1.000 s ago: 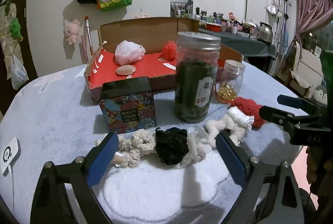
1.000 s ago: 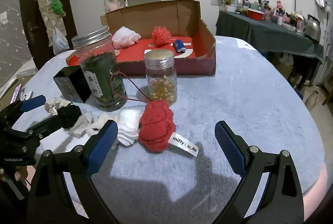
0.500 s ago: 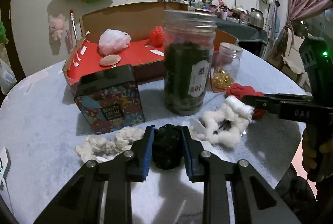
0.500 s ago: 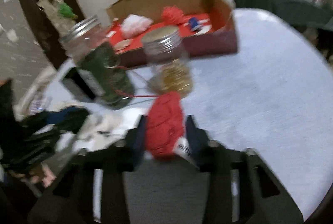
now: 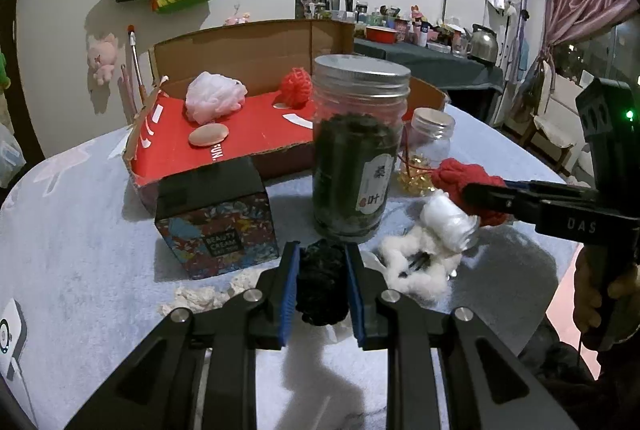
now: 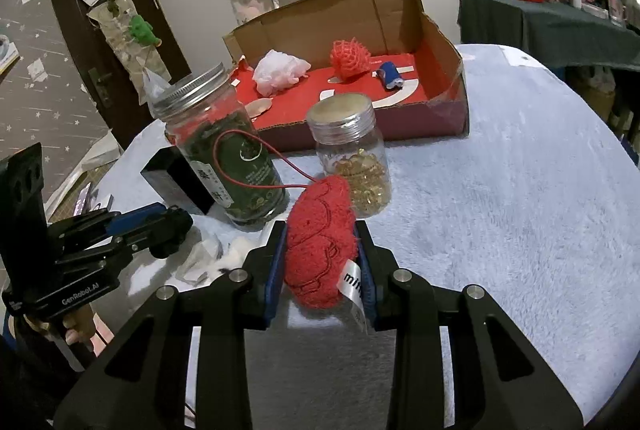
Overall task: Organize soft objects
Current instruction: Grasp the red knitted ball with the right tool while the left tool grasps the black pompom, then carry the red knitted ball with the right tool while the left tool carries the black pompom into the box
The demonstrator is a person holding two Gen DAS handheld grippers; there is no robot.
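Left wrist view, bottom centre: left gripper [image 5: 322,262] is clamped on a black woolly piece [image 5: 320,286], blue pads pressed into both flanks; the jaws have just been closing onto it. The piece is gripped at mid-body, probably so it lifts without slipping. Cream woolly scraps [image 5: 196,296] are left on the blue-grey plush table cover [image 5: 80,250] just left of the fingers, and a white fluffy piece [image 5: 424,262] lies right of centre, not held.

Right wrist view, bottom centre: right gripper [image 6: 320,242] is clamped on a red plush toy [image 6: 318,250], its white tag [image 6: 354,284] caught by the right pad; these jaws too have just been closing. A thin red cord [image 6: 248,166] is looped from the toy up across the tall dark jar [image 6: 224,150], so a snag on lift-off is judged possible.

Mid-frame: a small jar of golden capsules [image 6: 354,158] is stood directly behind the toy; a patterned cream box [image 5: 216,214] sits left of the tall jar in the left view.

Upper centre: an open red-lined cardboard box [image 6: 440,42] is seen holding a pale pink pouf [image 6: 280,70], a red mesh ball [image 6: 350,56] and a small blue roll [image 6: 390,74]; judged the drop-off spot, so both held items are likely meant for it.
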